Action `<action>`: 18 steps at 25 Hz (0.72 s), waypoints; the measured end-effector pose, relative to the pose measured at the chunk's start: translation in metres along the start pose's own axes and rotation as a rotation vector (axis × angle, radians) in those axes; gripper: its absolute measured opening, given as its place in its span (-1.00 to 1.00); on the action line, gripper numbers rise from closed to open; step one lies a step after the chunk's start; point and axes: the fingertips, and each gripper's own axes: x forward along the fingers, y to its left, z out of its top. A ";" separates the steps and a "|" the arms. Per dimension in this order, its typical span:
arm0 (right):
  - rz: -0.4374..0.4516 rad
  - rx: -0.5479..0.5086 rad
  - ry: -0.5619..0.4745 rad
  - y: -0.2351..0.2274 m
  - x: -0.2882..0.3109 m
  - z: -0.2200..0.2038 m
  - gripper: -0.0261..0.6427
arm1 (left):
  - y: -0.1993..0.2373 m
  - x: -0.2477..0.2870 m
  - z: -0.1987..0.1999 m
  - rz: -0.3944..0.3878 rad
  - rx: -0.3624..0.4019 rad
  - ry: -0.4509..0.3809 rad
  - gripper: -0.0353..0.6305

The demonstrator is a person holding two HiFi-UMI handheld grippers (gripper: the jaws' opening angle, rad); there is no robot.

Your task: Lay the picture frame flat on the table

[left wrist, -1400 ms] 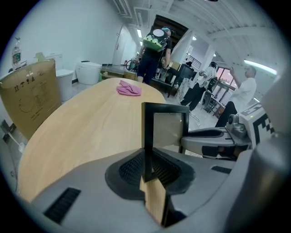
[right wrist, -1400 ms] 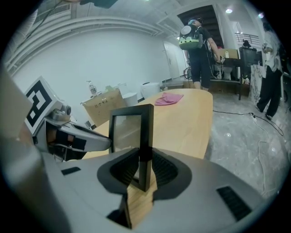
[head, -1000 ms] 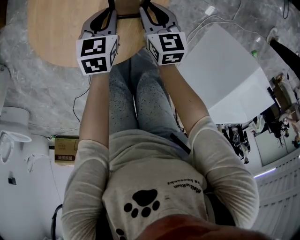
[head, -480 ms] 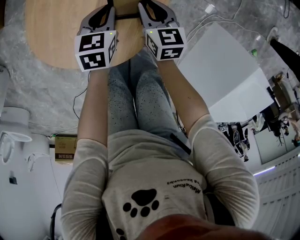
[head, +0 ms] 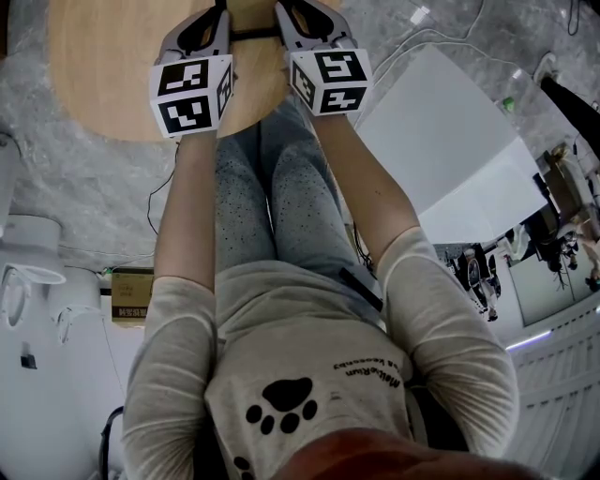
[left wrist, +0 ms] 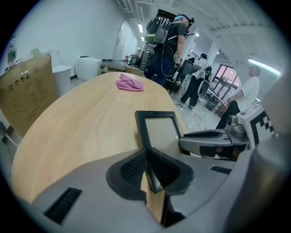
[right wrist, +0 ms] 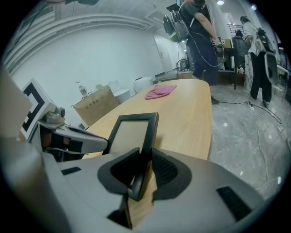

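The black picture frame (left wrist: 159, 131) with a pale pane slopes away over the round wooden table (left wrist: 82, 123); I cannot tell whether its far edge touches the top. My left gripper (left wrist: 149, 166) is shut on the frame's left rail. My right gripper (right wrist: 143, 170) is shut on the right rail of the frame (right wrist: 132, 133). In the head view both grippers, left gripper (head: 217, 9) and right gripper (head: 286, 9), reach over the table's (head: 103, 66) near edge, with a dark strip of the frame (head: 253, 33) between them. Most of the frame is cut off there.
A pink cloth (left wrist: 129, 83) lies at the table's far end. A cardboard box (left wrist: 27, 95) stands beside the table. People stand beyond the table (left wrist: 170, 45). A white panel (head: 450, 141) lies on the floor at my right, cables around it.
Both grippers with the frame have edged a little farther out over the table. Their hold on the frame looks the same.
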 end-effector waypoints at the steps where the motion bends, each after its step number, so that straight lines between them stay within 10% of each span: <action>1: -0.001 0.002 0.002 0.000 0.001 -0.001 -0.66 | 0.001 0.001 -0.001 0.000 -0.001 0.001 -0.76; 18: -0.026 0.045 0.041 -0.006 0.010 -0.007 -0.66 | 0.004 0.012 -0.003 0.012 -0.016 0.017 -0.77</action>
